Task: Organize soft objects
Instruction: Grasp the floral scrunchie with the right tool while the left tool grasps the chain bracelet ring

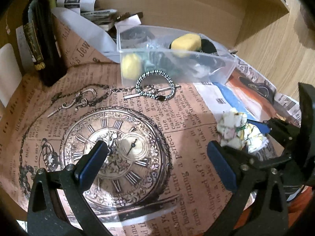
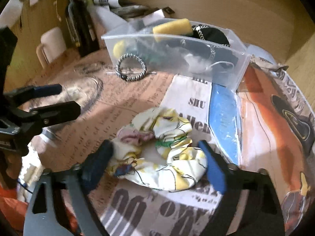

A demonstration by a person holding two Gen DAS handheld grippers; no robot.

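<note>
While my right gripper (image 2: 155, 159) sits low over the printed tabletop (image 2: 137, 206), its fingers (image 2: 212, 167) stand apart on either side of the floral scrunchie (image 2: 159, 155); whether the pads press the fabric I cannot tell. My left gripper (image 1: 157, 163) hovers above the pocket-watch print (image 1: 116, 153), fingers apart and holding nothing. Behind them, the clear plastic bin (image 2: 226, 72) contains yellow sponges (image 2: 171, 28) and dark items. A black-and-white cord bracelet (image 1: 155, 84) lies just beside the bin's front wall.
</note>
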